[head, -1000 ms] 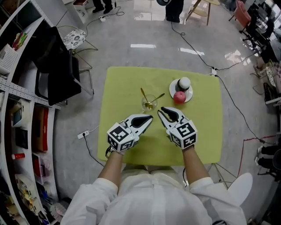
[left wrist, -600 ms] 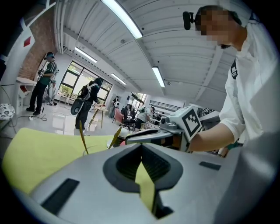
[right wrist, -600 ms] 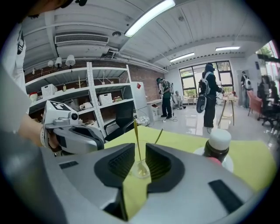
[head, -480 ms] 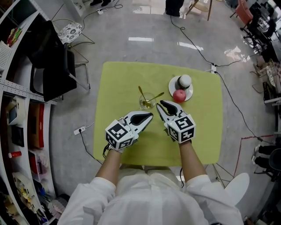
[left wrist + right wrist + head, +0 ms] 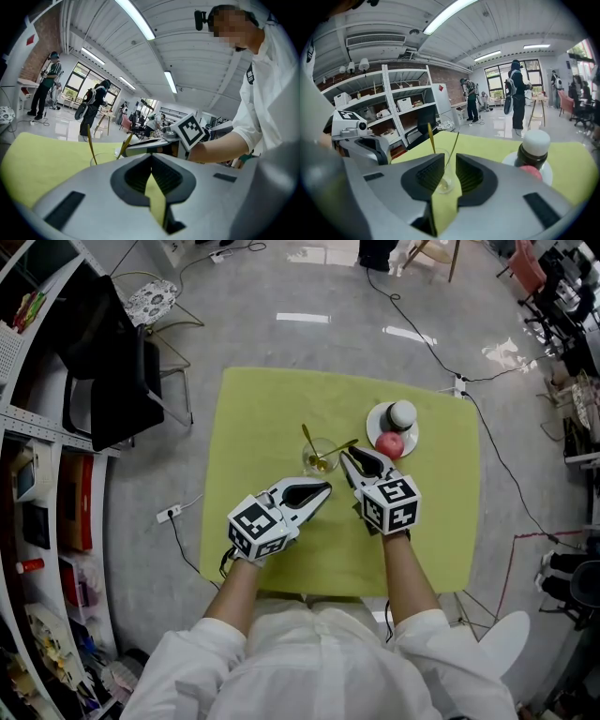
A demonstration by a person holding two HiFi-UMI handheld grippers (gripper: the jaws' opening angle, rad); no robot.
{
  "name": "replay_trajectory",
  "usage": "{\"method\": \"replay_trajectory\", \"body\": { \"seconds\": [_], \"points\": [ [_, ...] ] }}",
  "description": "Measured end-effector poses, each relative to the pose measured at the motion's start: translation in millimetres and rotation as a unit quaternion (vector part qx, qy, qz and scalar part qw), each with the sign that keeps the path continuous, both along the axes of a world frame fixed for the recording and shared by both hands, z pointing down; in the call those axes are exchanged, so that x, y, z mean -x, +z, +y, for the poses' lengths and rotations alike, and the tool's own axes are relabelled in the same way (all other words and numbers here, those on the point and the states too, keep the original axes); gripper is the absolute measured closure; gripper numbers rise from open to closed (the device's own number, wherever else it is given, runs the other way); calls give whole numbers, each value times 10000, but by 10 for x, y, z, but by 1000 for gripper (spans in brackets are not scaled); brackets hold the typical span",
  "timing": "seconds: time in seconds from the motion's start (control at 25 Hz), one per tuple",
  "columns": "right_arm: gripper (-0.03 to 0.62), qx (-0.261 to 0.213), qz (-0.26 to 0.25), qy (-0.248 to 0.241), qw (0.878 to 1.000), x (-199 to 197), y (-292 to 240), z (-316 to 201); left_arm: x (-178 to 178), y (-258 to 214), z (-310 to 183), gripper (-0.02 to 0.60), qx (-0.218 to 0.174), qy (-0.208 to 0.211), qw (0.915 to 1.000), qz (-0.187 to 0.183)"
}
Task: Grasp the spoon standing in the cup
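Your right gripper (image 5: 450, 164) has its jaws a narrow way apart with nothing between them yet; through the gap you see the cup (image 5: 442, 180) just ahead on the table (image 5: 253, 409), a spoon (image 5: 454, 140) leaning out toward you and a second spoon (image 5: 431, 137) leaning away. Your left gripper (image 5: 151, 158) is closed at the tips, empty, held back beside the right one. You are in the approach: next, I judge, raise the right jaws to handle height, line the gap on one handle and close, without knocking the cup or the plate (image 5: 375, 418) beside it
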State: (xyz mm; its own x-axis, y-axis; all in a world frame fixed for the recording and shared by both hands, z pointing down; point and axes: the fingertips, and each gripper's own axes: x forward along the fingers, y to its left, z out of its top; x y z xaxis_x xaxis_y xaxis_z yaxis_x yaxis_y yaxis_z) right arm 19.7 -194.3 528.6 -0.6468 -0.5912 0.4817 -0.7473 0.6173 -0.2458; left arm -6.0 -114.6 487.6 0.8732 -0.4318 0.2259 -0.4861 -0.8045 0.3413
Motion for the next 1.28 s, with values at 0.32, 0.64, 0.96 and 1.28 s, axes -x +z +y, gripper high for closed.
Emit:
{"method": "replay_trajectory", "body": {
  "seconds": [0.32, 0.64, 0.96, 1.28],
  "points": [
    [530, 56, 57, 7, 10000, 36, 42, -51, -38, 17, 15, 577, 51, 99, 9999, 4],
    [568, -103, 177, -64, 9998, 69, 29, -80, -26, 34, 1, 577, 78, 92, 9999, 16],
    [583, -277, 114, -127, 9995, 111, -43, -86, -19, 72, 26, 577, 98, 117, 9999, -34],
    [586, -519, 233, -224, 9981, 97, -179, -60, -23, 47, 20, 577, 92, 110, 9999, -47]
  ]
}}
